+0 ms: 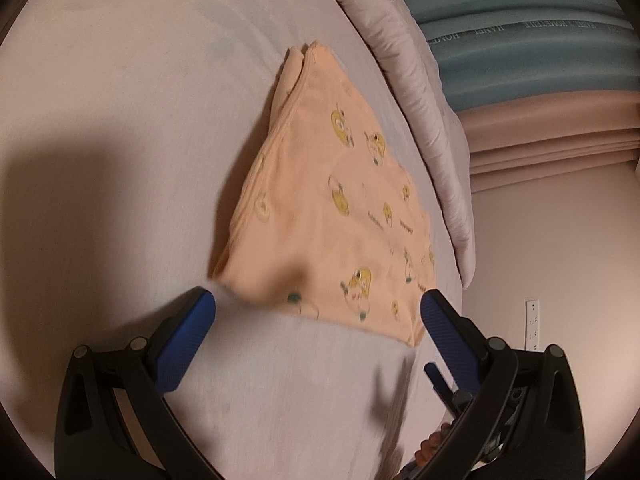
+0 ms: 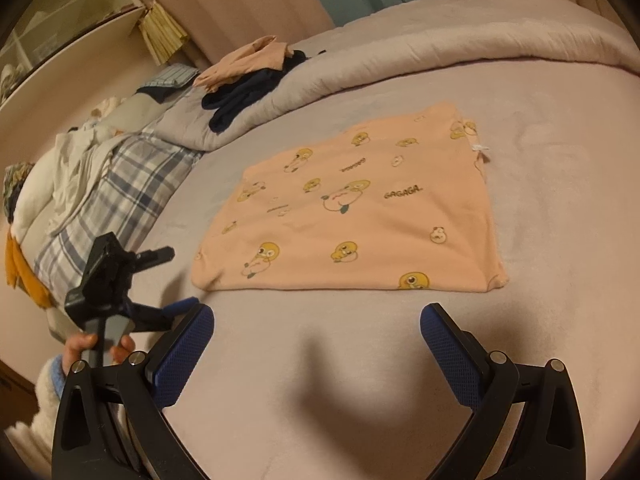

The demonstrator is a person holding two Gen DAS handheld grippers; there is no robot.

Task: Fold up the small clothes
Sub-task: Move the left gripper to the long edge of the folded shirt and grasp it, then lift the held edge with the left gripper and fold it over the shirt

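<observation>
Two blue-padded fingers of the left gripper (image 1: pixel 318 308) stood wide apart and held nothing in the left wrist view, hovering at the near edge of the folded peach garment (image 1: pixel 320 208), which lay flat on the grey bedsheet (image 1: pixel 120 120) beside a rolled duvet (image 1: pixel 420 92). In the right wrist view, the right gripper (image 2: pixel 316 320) was likewise spread and empty, just short of the peach garment (image 2: pixel 360 208); a pile of clothes (image 2: pixel 244 80) sat well behind it.

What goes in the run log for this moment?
left gripper: open, empty | right gripper: open, empty | peach duck-print cotton garment: folded flat on pinkish-grey bedsheet
</observation>
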